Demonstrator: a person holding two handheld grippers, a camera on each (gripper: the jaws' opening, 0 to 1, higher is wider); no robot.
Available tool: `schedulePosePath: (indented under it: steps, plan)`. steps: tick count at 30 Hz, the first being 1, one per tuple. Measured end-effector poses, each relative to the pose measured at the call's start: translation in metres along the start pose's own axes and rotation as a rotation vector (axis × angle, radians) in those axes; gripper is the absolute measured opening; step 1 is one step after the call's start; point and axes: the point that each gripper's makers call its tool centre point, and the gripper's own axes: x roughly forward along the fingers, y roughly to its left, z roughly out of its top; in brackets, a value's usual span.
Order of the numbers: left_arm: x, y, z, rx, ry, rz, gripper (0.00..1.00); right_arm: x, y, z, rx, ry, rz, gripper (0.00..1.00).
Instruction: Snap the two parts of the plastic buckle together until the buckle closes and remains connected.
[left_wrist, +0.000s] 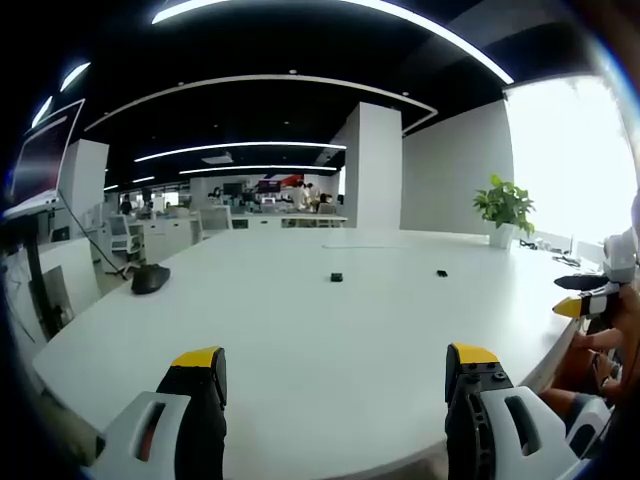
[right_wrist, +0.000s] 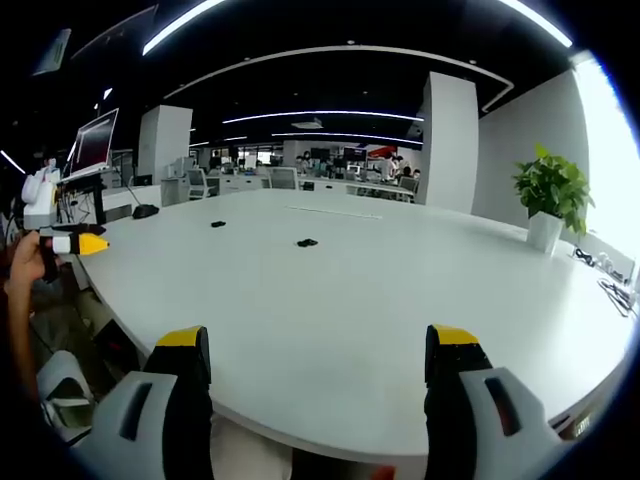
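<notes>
Two small black buckle parts lie apart on the white table: one part near the middle, the other part to its right. In the right gripper view the same parts appear as one piece and another piece far across the table. My left gripper is open at the near table edge, well short of the parts, with nothing between its yellow-tipped jaws. My right gripper is also open and holds nothing. Each gripper's yellow tip shows in the other's view: the right gripper, the left gripper.
A black computer mouse lies at the table's left side, also seen as the mouse. A potted plant stands at the far right corner. A monitor on a stand rises beyond the left edge. Office desks and people are far behind.
</notes>
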Motion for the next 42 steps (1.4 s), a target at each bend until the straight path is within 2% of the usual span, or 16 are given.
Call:
schedulePosePath:
  steps: [14,23,31,42]
  plan:
    - [0.001,0.004,0.0,-0.006,0.0,0.004,0.93,0.005,0.002,0.002,0.0,0.005,0.009,0.89]
    - [0.004,0.005,0.003,-0.002,0.003,0.002,0.93,0.012,0.01,0.008,-0.003,-0.012,0.042,0.89]
    - [0.007,0.004,-0.002,-0.003,0.018,-0.002,0.92,0.023,0.002,0.015,0.004,-0.026,0.061,0.89]
    - [0.008,0.003,0.001,0.001,0.014,-0.006,0.92,0.031,-0.018,0.033,0.007,-0.056,0.067,0.89]
